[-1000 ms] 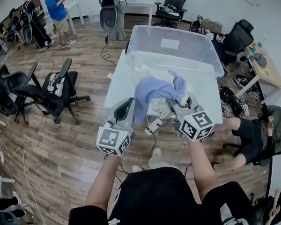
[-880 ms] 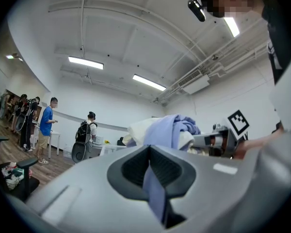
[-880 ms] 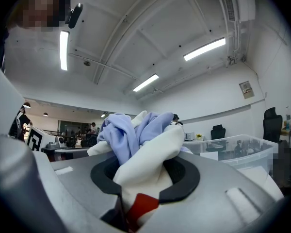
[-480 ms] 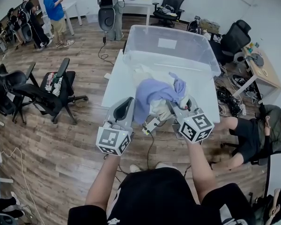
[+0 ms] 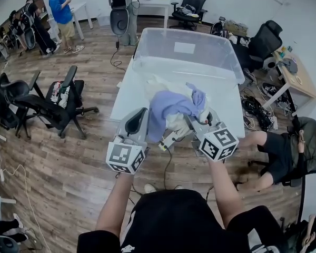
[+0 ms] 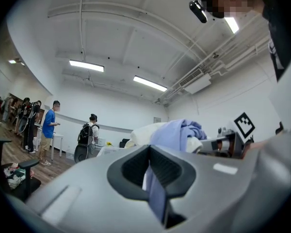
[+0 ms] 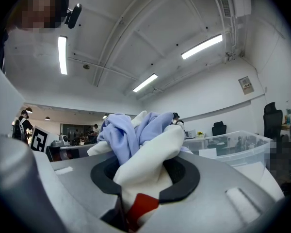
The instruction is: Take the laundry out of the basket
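laundry (image 5: 174,105), a lavender and white bundle, hangs between my grippers over the table (image 5: 127,91), in front of the basket (image 5: 166,41). left gripper (image 5: 142,113) pinches a lavender strip and right gripper (image 5: 200,118) clamps white cloth. i'd lower both together, well inside the edge.
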